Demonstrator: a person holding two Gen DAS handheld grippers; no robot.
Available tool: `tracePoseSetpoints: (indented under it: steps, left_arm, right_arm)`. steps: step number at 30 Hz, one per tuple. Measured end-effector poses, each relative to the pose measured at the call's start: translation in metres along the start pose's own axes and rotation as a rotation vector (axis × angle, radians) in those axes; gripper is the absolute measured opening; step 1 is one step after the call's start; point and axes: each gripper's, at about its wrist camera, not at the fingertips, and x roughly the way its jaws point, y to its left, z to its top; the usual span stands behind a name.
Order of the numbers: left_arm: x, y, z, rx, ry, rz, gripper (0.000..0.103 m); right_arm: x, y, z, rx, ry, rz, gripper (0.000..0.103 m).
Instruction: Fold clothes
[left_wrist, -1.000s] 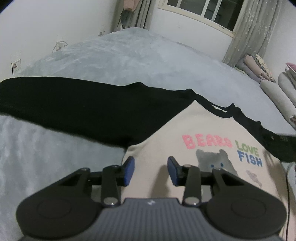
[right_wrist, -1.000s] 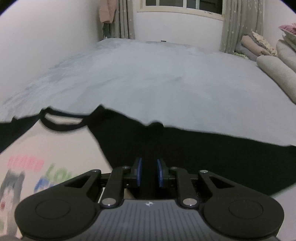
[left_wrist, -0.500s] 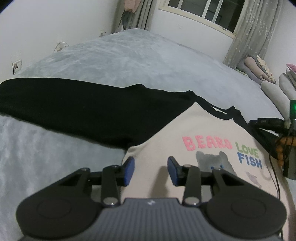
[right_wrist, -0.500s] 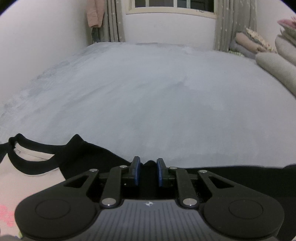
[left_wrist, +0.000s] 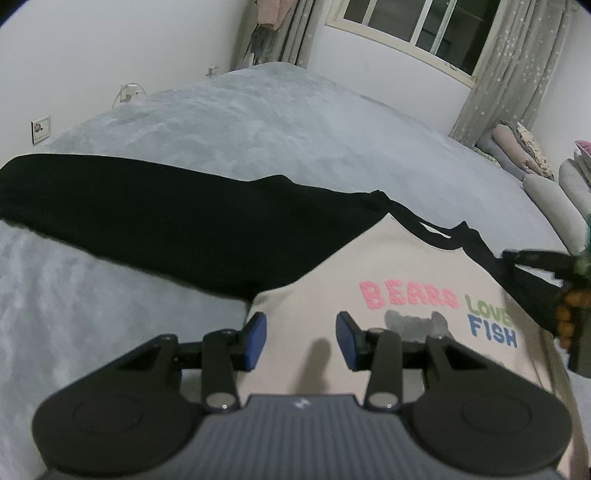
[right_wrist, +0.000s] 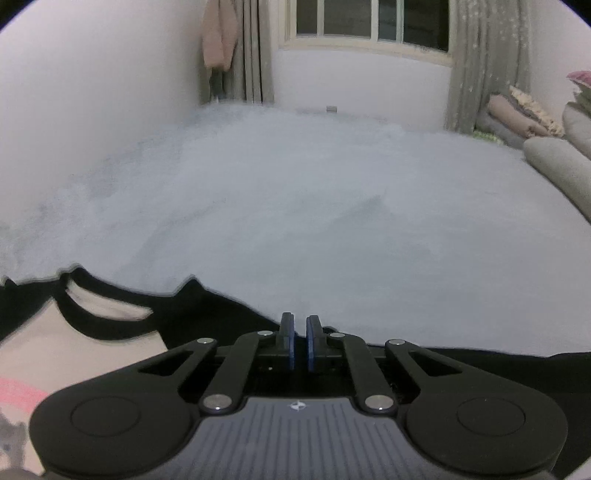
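Shirt step just starting, I reckon: the cream raglan sweatshirt w/ black sleeves and "BEARS LOVE FISH" print (left_wrist: 388, 266) lies spread face-up on the grey-blue plush bed (left_wrist: 258, 122), near its front edge, nothing folded yet. My left claw (left_wrist: 301, 341) hovers over the left side seam below the armpit, jaws part-open, holding nothing. My right claw (right_wrist: 300, 341) has just been closing, jaws now nearly together at the top edge of the black right sleeve (right_wrist: 461, 365); can't tell if cloth is pinched. Next move prob needs a firm pinch, then carrying that sleeve in across the chest w/o dragging the body. Left view shows the print and left sleeve (left_wrist: 155, 218); right view shows collar (right_wrist: 107, 314) and the far bed.
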Motion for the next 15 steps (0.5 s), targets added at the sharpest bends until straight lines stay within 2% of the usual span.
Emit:
tracePoseSetpoints:
  steps: [3, 5, 10, 15]
  left_arm:
    - [0.002, 0.003, 0.0, -0.003, 0.0, 0.009, 0.039]
    - [0.003, 0.005, 0.0, -0.007, 0.002, 0.013, 0.039]
    - [0.003, 0.006, 0.001, -0.011, 0.002, 0.019, 0.04]
    - [0.003, 0.003, 0.001, -0.006, 0.002, 0.014, 0.04]
  right_arm:
    - [0.015, -0.004, -0.011, 0.012, -0.018, -0.029, 0.0]
    - [0.014, -0.012, -0.011, 0.066, -0.017, -0.013, 0.0]
    - [-0.008, -0.032, -0.016, 0.043, -0.033, -0.04, 0.0]
    - [-0.028, -0.08, -0.039, 0.088, -0.023, -0.092, 0.0]
